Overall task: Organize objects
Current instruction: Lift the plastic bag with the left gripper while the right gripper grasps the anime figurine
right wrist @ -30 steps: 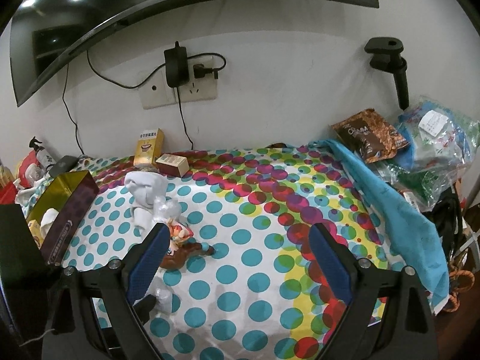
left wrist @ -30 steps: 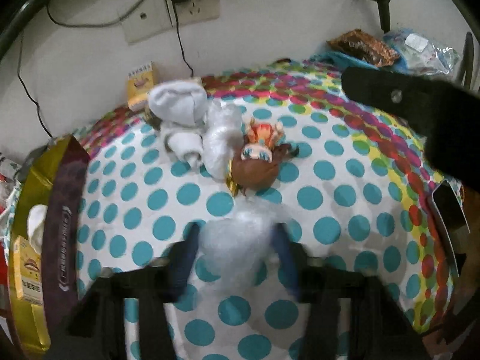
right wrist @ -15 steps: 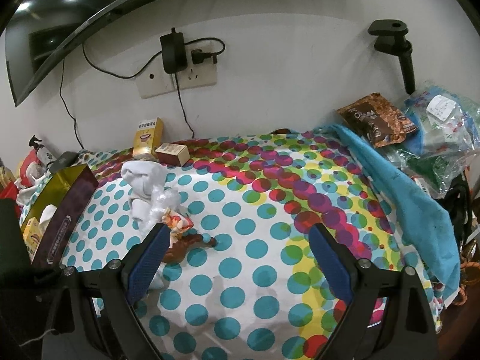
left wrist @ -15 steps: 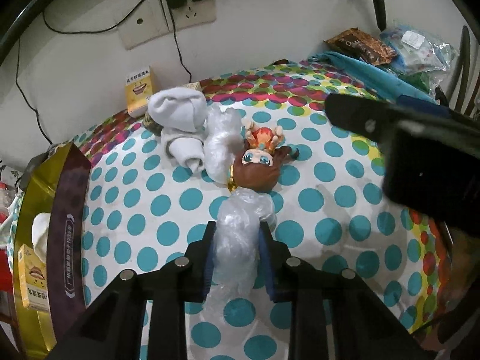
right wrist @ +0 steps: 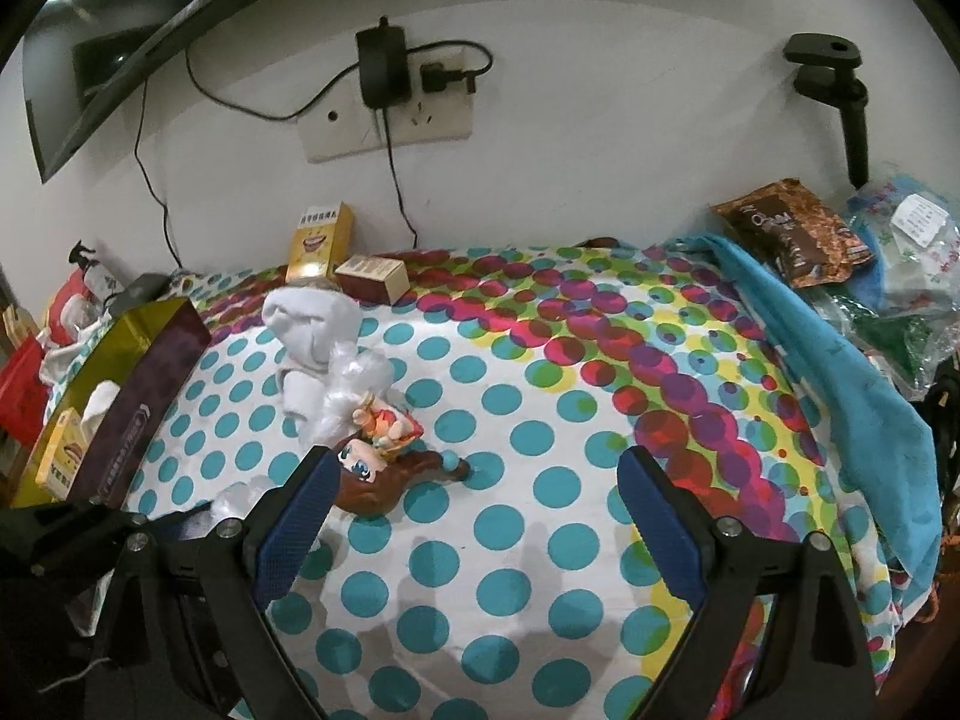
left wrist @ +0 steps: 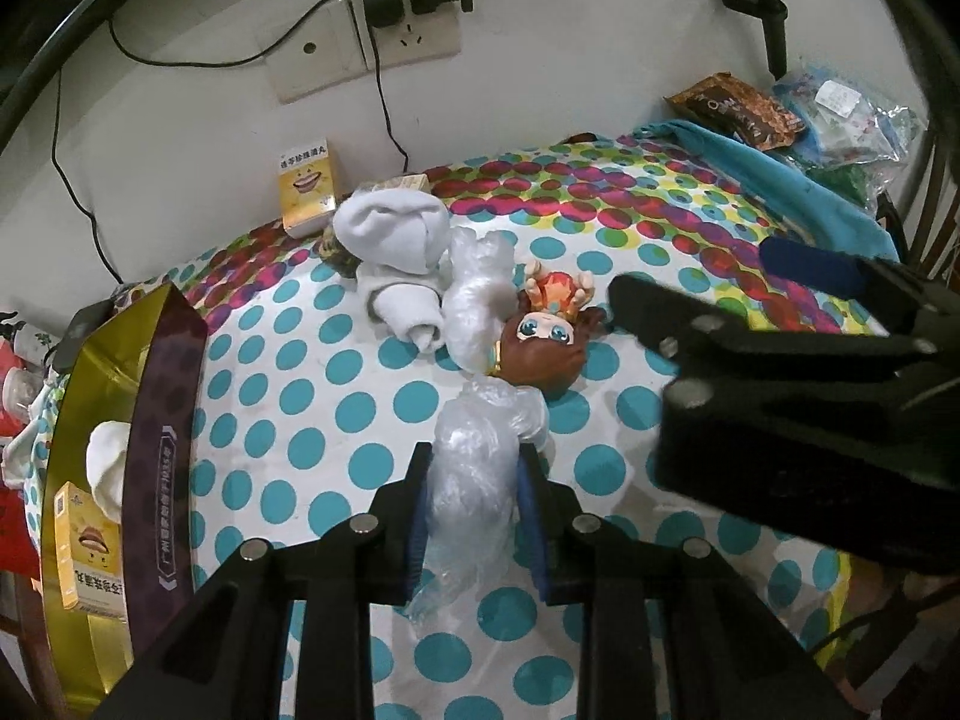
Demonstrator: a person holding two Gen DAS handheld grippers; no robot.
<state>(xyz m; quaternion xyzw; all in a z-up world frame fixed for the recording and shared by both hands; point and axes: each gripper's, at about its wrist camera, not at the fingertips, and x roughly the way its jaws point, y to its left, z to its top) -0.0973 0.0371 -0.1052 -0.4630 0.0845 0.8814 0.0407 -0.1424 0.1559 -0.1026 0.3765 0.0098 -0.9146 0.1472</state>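
My left gripper [left wrist: 474, 480] is shut on a crumpled clear plastic bag [left wrist: 480, 468] on the polka-dot cloth [left wrist: 336, 360]. Just beyond it lie a brown doll figure [left wrist: 543, 342], a second clear plastic bag [left wrist: 480, 294] and rolled white socks [left wrist: 396, 252]. My right gripper [right wrist: 474, 516] is open and empty, hovering over the cloth with its left finger beside the doll [right wrist: 384, 468]; it also shows in the left wrist view [left wrist: 780, 360]. A gold and purple box [left wrist: 114, 456] at the left holds a white sock and a small yellow carton.
A yellow carton [right wrist: 318, 246] and a small brown box [right wrist: 372, 276] stand by the wall under a socket. A blue cloth [right wrist: 840, 372], snack packet [right wrist: 792, 228] and plastic bags [right wrist: 912, 240] crowd the right edge. Red items [right wrist: 24, 384] lie far left.
My left gripper closed on the clear plastic bag and now holds it firmly. My right gripper moved lower and closer to the doll.
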